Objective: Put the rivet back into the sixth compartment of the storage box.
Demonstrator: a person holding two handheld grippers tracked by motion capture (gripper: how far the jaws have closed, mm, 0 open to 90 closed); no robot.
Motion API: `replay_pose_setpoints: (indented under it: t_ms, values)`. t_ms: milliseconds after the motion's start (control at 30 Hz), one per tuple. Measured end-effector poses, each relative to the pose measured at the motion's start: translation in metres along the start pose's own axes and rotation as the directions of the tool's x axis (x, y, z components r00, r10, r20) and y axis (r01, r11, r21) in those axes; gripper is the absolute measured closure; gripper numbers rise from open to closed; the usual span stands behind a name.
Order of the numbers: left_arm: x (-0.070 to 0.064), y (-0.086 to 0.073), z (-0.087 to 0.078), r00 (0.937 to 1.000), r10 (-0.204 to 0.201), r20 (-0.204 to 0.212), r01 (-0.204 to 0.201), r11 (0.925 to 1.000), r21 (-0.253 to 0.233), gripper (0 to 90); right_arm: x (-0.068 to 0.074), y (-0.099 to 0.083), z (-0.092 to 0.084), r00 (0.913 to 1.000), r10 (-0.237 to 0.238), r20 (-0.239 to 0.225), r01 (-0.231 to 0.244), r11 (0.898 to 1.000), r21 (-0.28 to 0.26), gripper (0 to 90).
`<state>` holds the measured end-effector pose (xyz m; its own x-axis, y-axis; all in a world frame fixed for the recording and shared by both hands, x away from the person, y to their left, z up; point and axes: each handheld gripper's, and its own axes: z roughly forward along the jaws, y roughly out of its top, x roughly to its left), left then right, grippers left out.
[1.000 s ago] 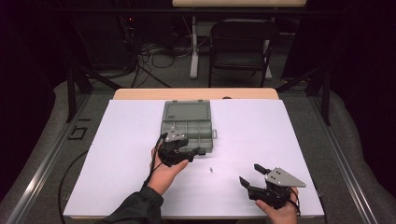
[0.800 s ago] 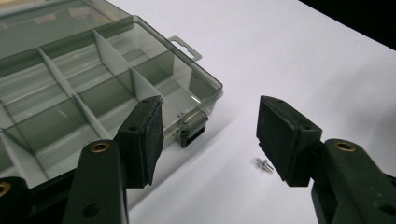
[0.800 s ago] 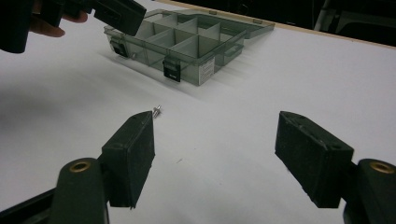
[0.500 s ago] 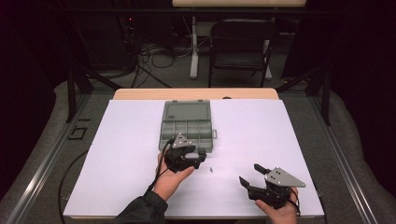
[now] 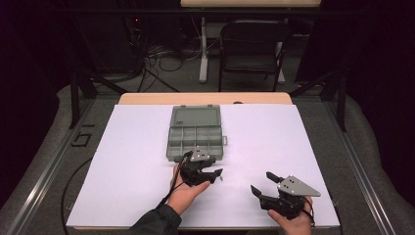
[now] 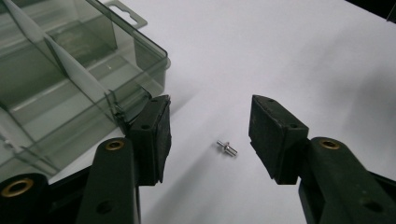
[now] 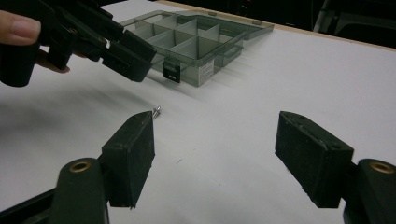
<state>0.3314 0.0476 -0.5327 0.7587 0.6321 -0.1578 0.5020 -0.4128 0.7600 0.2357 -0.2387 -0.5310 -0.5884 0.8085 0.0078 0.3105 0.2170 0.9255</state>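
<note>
A tiny metal screw (image 6: 227, 148) lies on the white table top (image 5: 137, 147), just right of the open grey compartment box (image 5: 195, 134). My left gripper (image 6: 208, 135) hovers low over the screw with one jaw on either side of it. The jaws have just been closing and neither pad touches the screw. From above, the left gripper (image 5: 214, 176) sits in front of the box. The right gripper view shows the screw (image 7: 156, 111) under the left gripper (image 7: 126, 51). My right gripper (image 5: 263, 182) rests open near the front right, with nothing between its jaws.
The box (image 7: 201, 42) has several empty compartments, and its lid lies flat behind it. A black chair (image 5: 252, 49) and cables stand beyond the table's far edge. White surface stretches to the left and right of the box.
My left gripper has moved right and down, from the box's front edge to the screw, and its jaws have narrowed. The right gripper has stayed put.
</note>
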Motion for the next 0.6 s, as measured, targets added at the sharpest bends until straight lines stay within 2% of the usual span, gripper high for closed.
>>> replay_pose_setpoints:
  t_ms: [67,233,600]
  values:
    - [-0.001,-0.002,0.004,1.0000,0.005,0.008,-0.005,0.9999,0.011,52.1,0.000,0.000,0.000,1.0000,-0.002,0.003,0.002,1.000,-0.003,28.3]
    - [-0.008,-0.005,0.014,0.9993,-0.019,0.034,0.017,0.9986,0.050,57.8,0.002,0.001,-0.001,1.0000,-0.007,0.000,0.007,1.000,0.001,28.3]
    - [-0.012,-0.007,0.024,0.9997,-0.009,0.021,0.007,0.9964,0.085,67.4,0.002,0.001,-0.001,0.9999,-0.011,-0.005,0.011,1.000,-0.004,28.3]
